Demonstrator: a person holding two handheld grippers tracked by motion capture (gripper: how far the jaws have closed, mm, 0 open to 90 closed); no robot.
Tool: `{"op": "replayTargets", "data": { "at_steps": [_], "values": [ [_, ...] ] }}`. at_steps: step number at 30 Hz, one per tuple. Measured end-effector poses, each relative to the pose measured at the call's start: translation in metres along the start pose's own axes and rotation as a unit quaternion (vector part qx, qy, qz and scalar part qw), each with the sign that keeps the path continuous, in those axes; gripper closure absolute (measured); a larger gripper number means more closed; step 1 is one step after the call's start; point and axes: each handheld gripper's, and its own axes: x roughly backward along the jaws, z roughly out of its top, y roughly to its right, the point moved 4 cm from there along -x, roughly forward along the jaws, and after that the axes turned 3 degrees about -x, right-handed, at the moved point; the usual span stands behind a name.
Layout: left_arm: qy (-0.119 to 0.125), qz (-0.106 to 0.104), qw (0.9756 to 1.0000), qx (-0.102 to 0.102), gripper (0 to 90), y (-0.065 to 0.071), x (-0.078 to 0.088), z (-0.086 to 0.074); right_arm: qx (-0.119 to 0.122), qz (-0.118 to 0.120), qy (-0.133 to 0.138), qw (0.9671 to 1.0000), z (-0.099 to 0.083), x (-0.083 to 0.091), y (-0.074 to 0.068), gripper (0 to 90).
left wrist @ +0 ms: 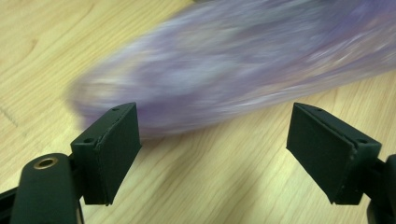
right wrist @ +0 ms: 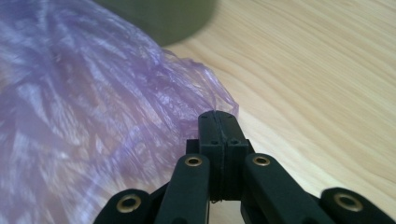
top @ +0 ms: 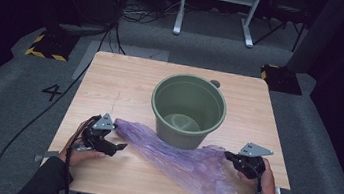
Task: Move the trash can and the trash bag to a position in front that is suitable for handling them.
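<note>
A crumpled purple plastic bag (top: 181, 161) lies across the front of the wooden table (top: 112, 79), leaning against an empty green bucket (top: 188, 110). My left gripper (top: 116, 138) is at the bag's left end with its jaws wide open. In the left gripper view the blurred bag (left wrist: 233, 70) lies just beyond the open gripper (left wrist: 233, 149), with nothing between the pads (left wrist: 116, 144). My right gripper (top: 232, 159) is at the bag's right edge. In the right gripper view the gripper (right wrist: 218, 116) is shut with the edge of the bag (right wrist: 93, 102) at its tip, apparently pinched.
The bucket (right wrist: 159, 18) stands in the middle of the table, close behind the bag. Bare wood lies to the right of the right gripper and at the table's far corners. Cables, yellow-striped floor blocks and a white frame sit on the grey floor beyond.
</note>
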Motion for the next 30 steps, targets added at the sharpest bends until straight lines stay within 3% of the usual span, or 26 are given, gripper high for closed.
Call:
{"op": "replayTargets", "data": {
  "at_steps": [2, 3, 4, 6, 9, 11, 13, 14, 16, 17, 20, 21, 23, 25, 26, 27, 29, 30],
  "values": [
    [0.003, -0.004, 1.0000, 0.004, 16.9, -0.001, 0.000, -0.001, -0.001, -0.004, -0.004, 1.0000, -0.001, 0.000, 0.005, 90.0],
    [0.006, -0.008, 0.9999, 0.009, 16.9, -0.004, -0.001, -0.002, 0.010, -0.028, -0.018, 0.9994, -0.002, -0.001, 0.016, 90.0],
    [0.009, -0.014, 0.9998, 0.014, 16.9, -0.004, -0.001, -0.002, 0.010, -0.033, -0.017, 0.9993, -0.003, -0.001, 0.019, 90.0],
    [0.014, -0.035, 0.9991, 0.019, 16.9, -0.004, -0.004, -0.002, 0.006, -0.038, -0.017, 0.9991, -0.003, 0.000, 0.023, 89.3],
    [0.011, -0.058, 0.9982, 0.007, 19.3, 0.003, -0.009, -0.001, 0.010, -0.068, -0.021, 0.9974, -0.001, 0.003, 0.033, 83.7],
    [0.003, -0.060, 0.9982, -0.004, 19.7, 0.008, -0.012, 0.000, -0.001, -0.091, -0.020, 0.9956, 0.000, 0.005, 0.040, 79.4],
    [0.004, -0.071, 0.9974, -0.010, 23.5, 0.011, -0.013, 0.000, -0.024, -0.103, -0.013, 0.9943, -0.001, 0.008, 0.046, 64.1],
    [0.005, -0.072, 0.9973, -0.012, 25.0, 0.012, -0.014, 0.000, -0.037, -0.109, -0.016, 0.9932, -0.001, 0.010, 0.047, 61.7],
    [0.001, -0.082, 0.9965, -0.016, 29.9, 0.015, -0.015, 0.000, -0.058, -0.110, -0.004, 0.9922, 0.000, 0.018, 0.048, 48.0],
    [0.000, -0.087, 0.9961, -0.016, 30.6, 0.016, -0.016, 0.000, -0.069, -0.110, 0.002, 0.9915, 0.001, 0.022, 0.047, 49.8],
    [-0.010, -0.093, 0.9953, -0.025, 32.0, 0.020, -0.019, -0.001, -0.080, -0.088, 0.036, 0.9922, 0.006, 0.042, 0.035, 45.8],
    [-0.009, -0.092, 0.9954, -0.025, 33.8, 0.021, -0.019, 0.000, -0.066, -0.069, 0.049, 0.9942, 0.009, 0.053, 0.021, 43.8],
    [-0.010, -0.093, 0.9953, -0.025, 34.4, 0.022, -0.019, -0.001, -0.061, -0.057, 0.055, 0.9950, 0.009, 0.058, 0.013, 43.8],
    [-0.011, -0.094, 0.9951, -0.027, 34.8, 0.023, -0.020, -0.001, -0.049, -0.029, 0.059, 0.9966, 0.009, 0.067, -0.004, 39.0],
    [-0.013, -0.094, 0.9951, -0.026, 35.2, 0.023, -0.020, -0.002, -0.045, 0.002, 0.058, 0.9973, 0.007, 0.070, -0.018, 34.8],
    [-0.016, -0.093, 0.9951, -0.028, 35.2, 0.024, -0.021, -0.002, -0.045, 0.002, 0.058, 0.9973, 0.007, 0.070, -0.018, 34.8],
    [-0.020, -0.094, 0.9950, -0.030, 35.9, 0.025, -0.023, -0.003, -0.034, 0.048, 0.048, 0.9971, -0.002, 0.068, -0.038, 31.4],
    [-0.019, -0.092, 0.9951, -0.030, 35.9, 0.026, -0.024, -0.004, -0.023, 0.052, 0.037, 0.9977, -0.005, 0.064, -0.045, 31.2]
  ]
}}
